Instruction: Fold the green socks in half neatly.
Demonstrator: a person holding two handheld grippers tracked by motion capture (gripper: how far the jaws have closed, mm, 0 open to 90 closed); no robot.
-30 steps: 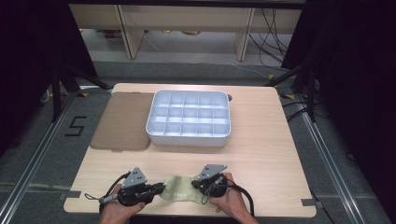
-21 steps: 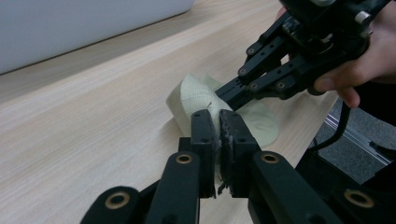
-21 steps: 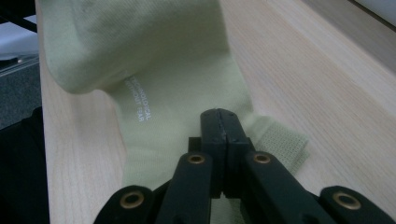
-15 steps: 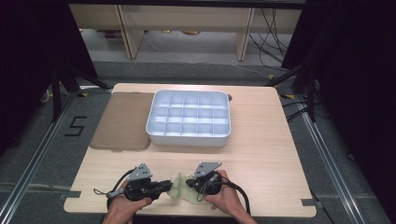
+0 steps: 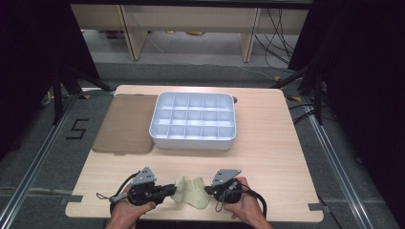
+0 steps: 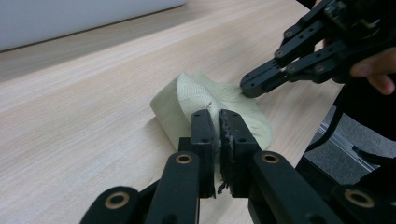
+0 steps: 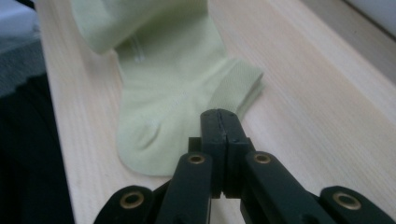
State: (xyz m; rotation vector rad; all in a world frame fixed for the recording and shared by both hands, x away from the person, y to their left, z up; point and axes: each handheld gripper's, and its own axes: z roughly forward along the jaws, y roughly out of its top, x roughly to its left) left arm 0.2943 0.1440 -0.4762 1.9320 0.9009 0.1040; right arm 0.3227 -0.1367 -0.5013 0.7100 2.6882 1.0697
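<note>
A pale green sock lies near the table's front edge between my two grippers. My left gripper comes at it from the left. In the left gripper view its jaws are shut on a raised fold of the sock. My right gripper meets the sock's right side. In the right gripper view its jaws are pressed together at the sock's edge beside the cuff, seemingly pinching it. The right gripper also touches the sock's top in the left gripper view.
A white compartment tray stands at the middle of the wooden table, its cells empty. A flat brown lid lies to its left. The sock sits close to the table's front edge, by the person's hands.
The left gripper has moved right toward the right gripper, and the sock between them has bunched up from a flat stretch into a raised fold.
</note>
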